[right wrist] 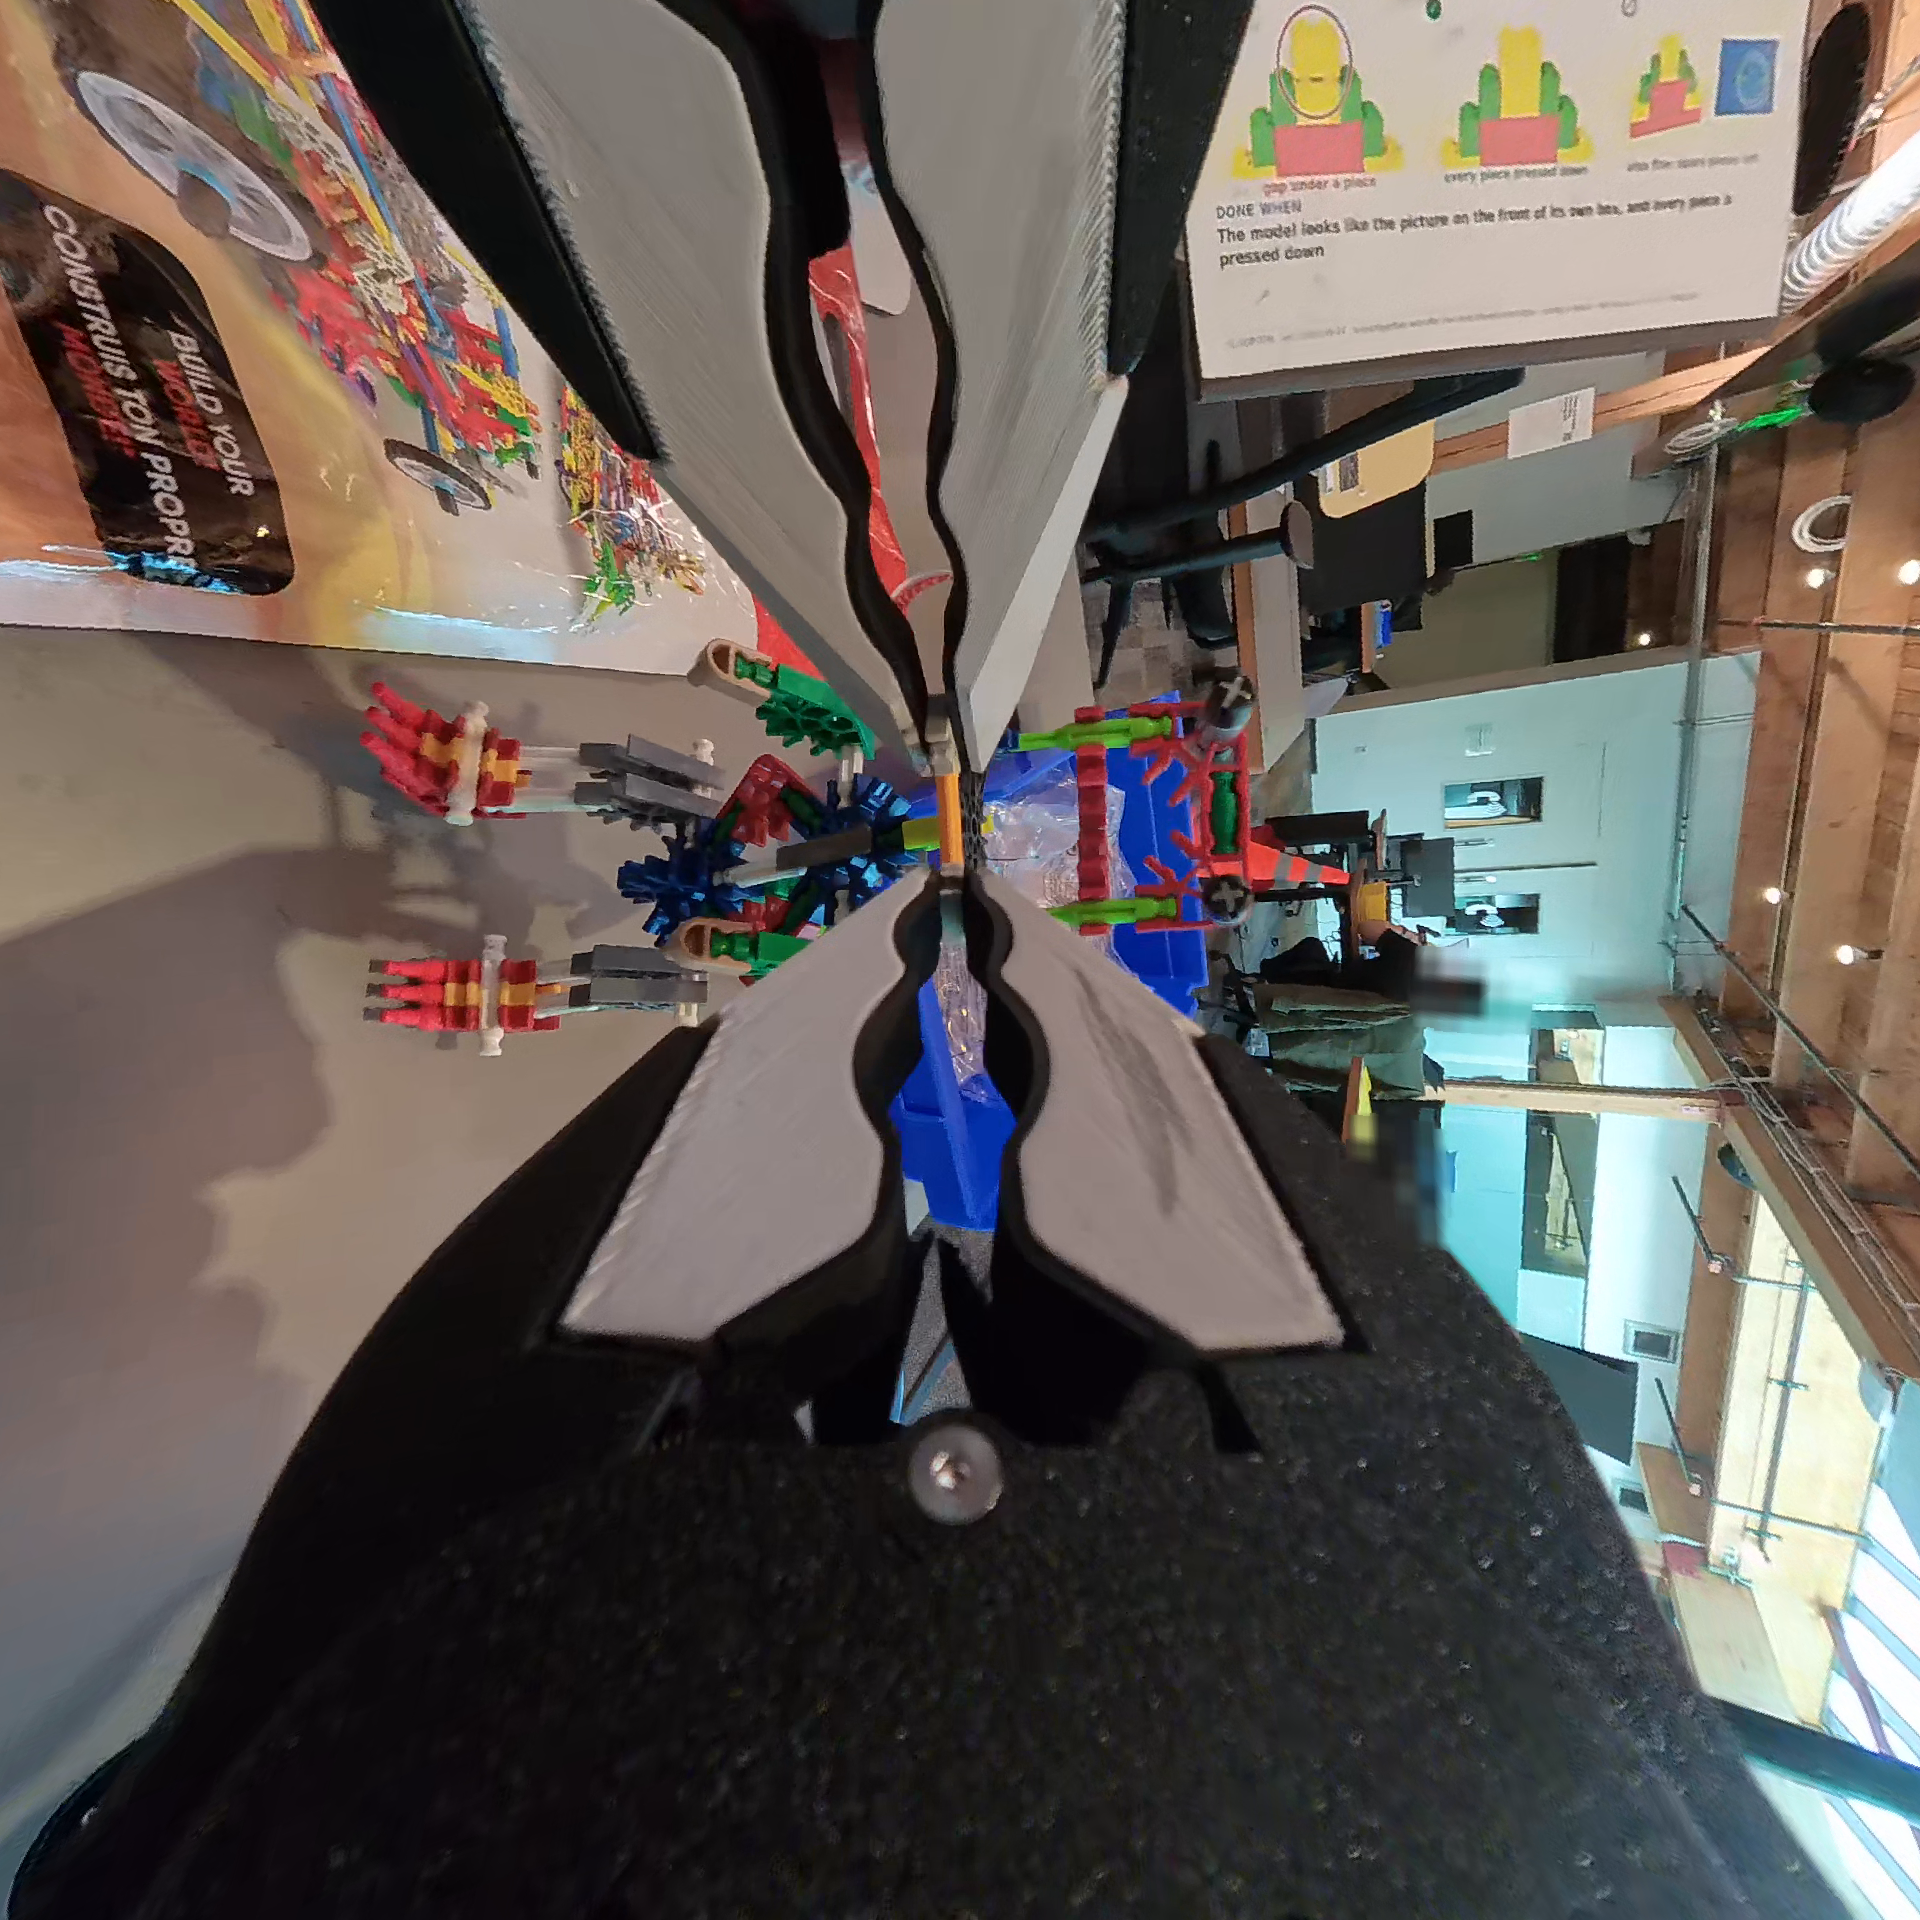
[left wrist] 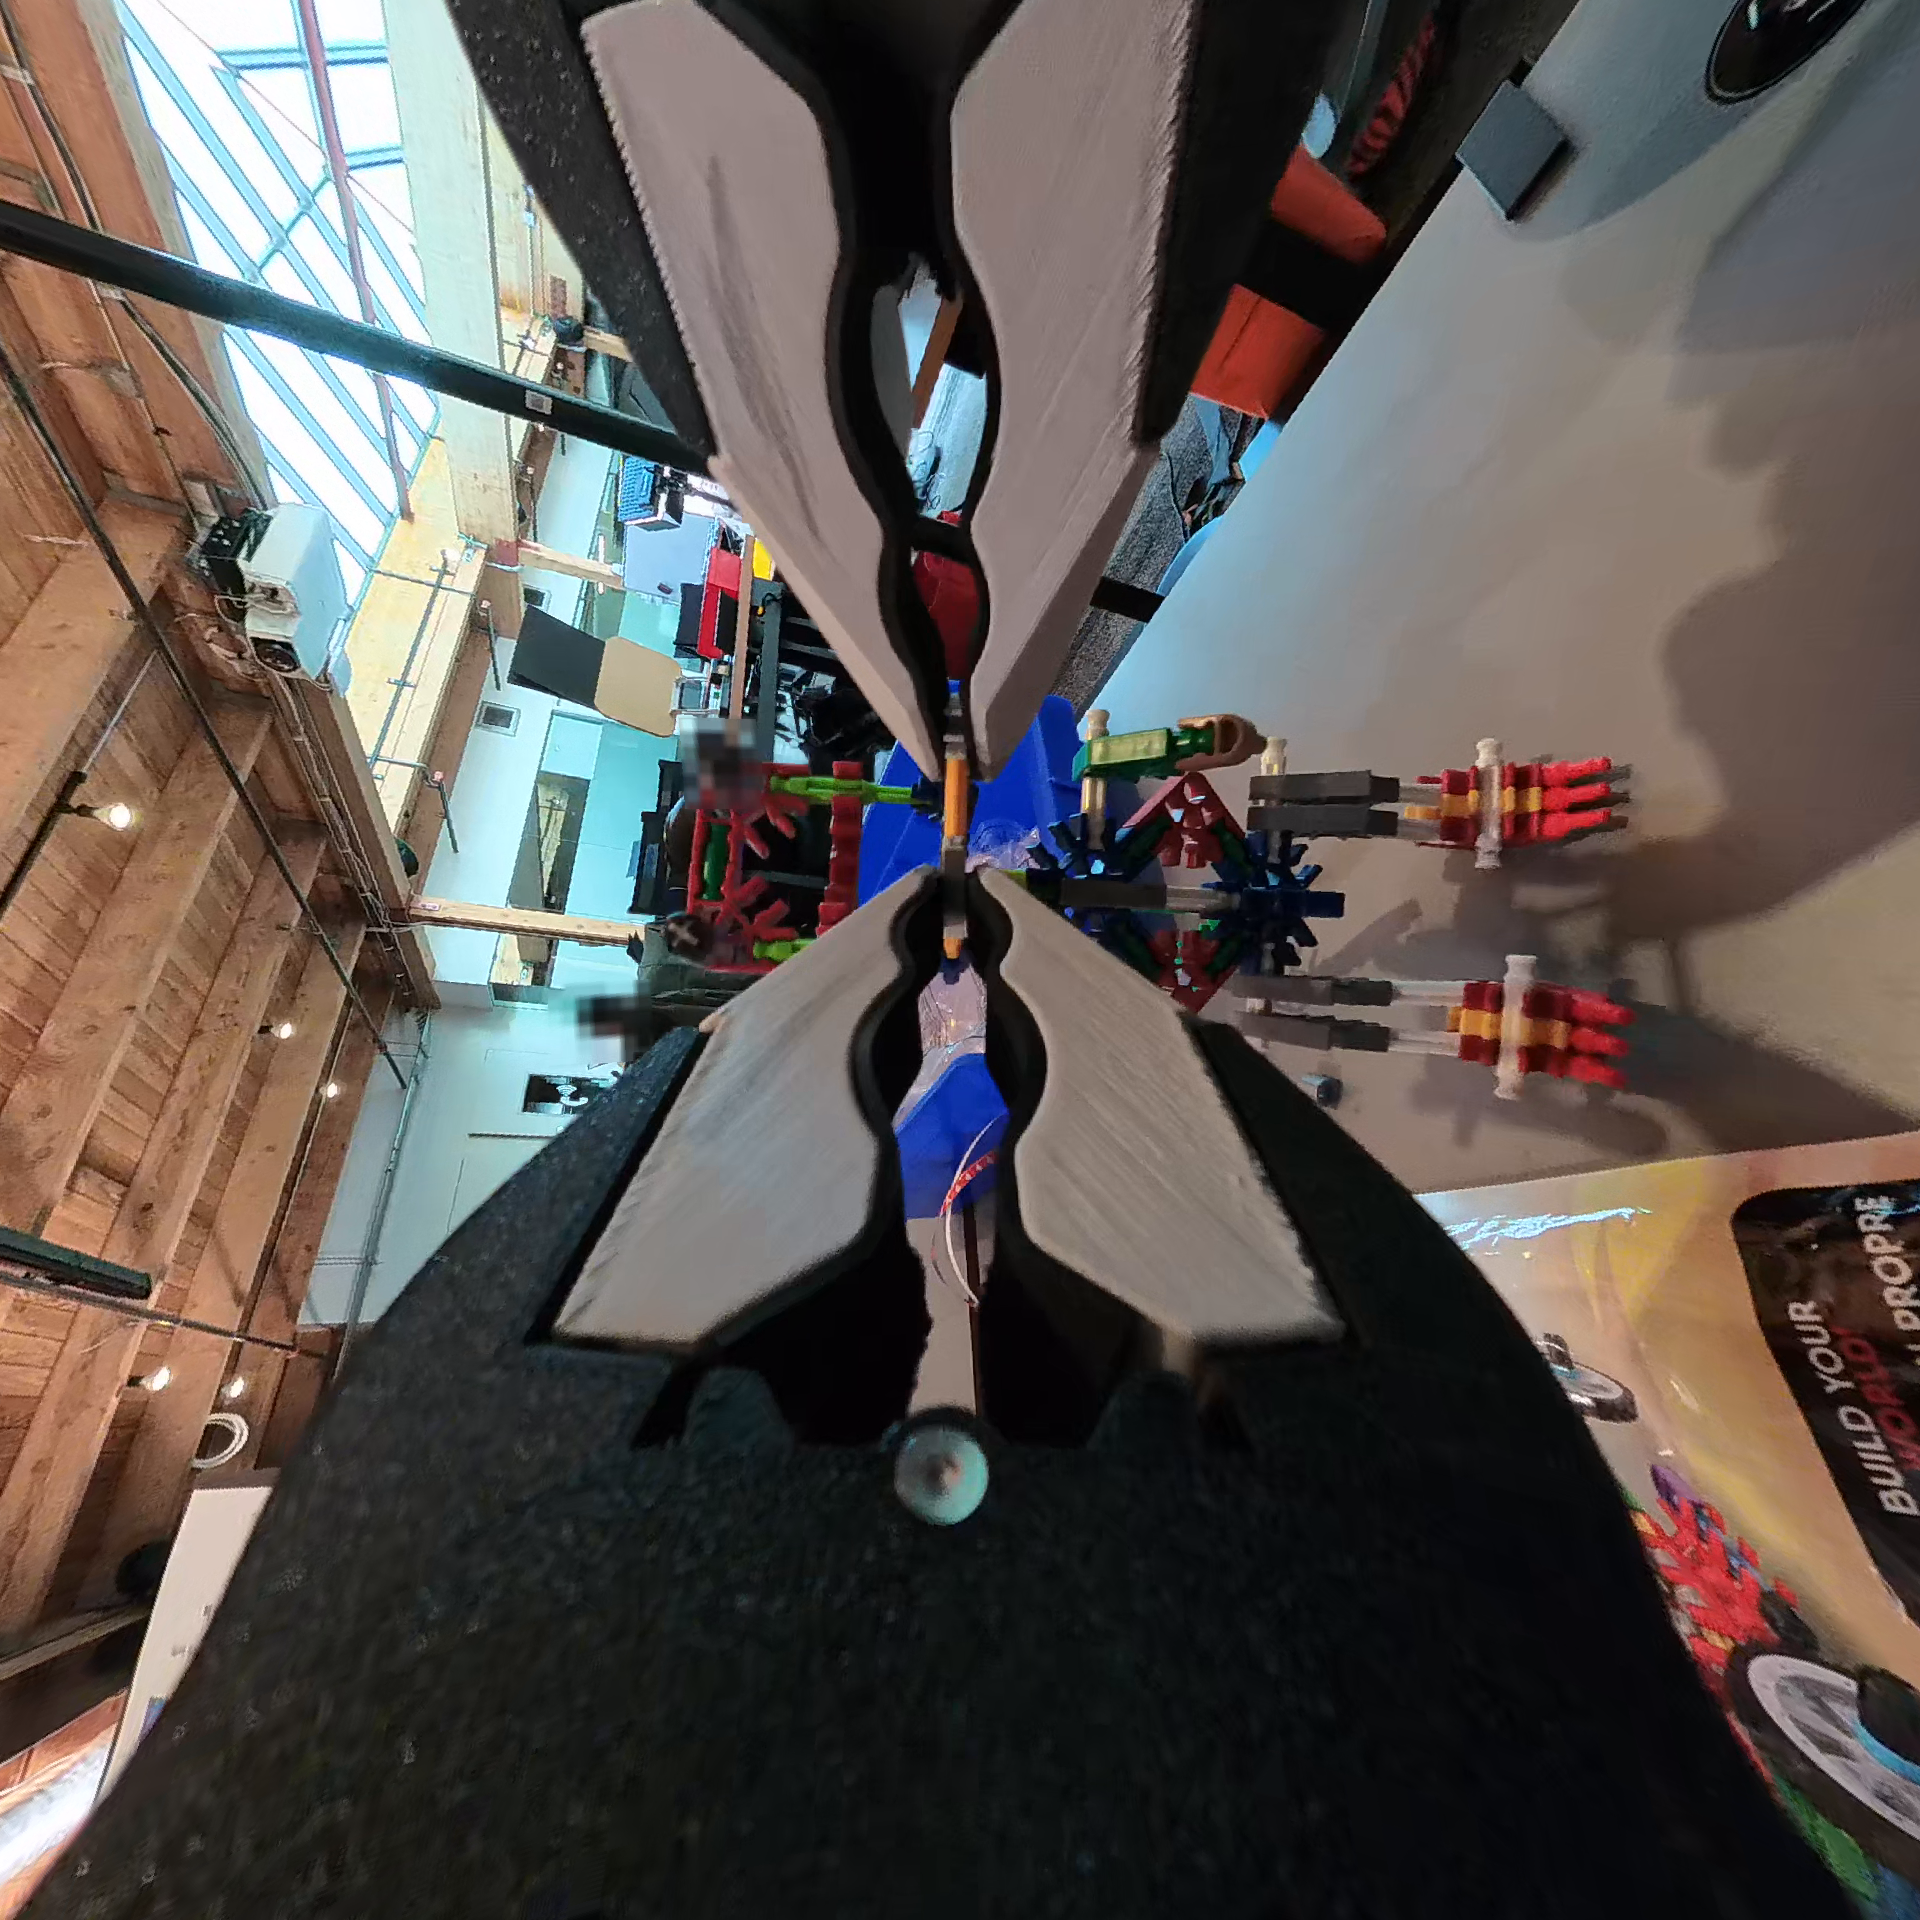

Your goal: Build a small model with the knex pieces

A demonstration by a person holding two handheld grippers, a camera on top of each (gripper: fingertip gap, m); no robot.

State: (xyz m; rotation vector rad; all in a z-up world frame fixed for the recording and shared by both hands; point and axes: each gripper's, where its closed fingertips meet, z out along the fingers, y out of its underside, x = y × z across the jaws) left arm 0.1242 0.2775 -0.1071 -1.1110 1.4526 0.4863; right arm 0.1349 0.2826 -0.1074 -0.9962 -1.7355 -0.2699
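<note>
Between the fingertips of the left gripper [left wrist: 954,821]: orange rod [left wrist: 955,805], jaws closed tight on it. Right gripper [right wrist: 943,821] pinches the same rod [right wrist: 948,805], jaws nearly together. Beyond both: blue bin [left wrist: 1023,805], toy model [right wrist: 790,862] standing on grey table [left wrist: 1507,499].

Orange rod [left wrist: 955,812], blue bin [left wrist: 1023,774], red-and-yellow ribbed connectors [left wrist: 1527,798] on grey table [left wrist: 1455,520], red frame [right wrist: 1153,821].
</note>
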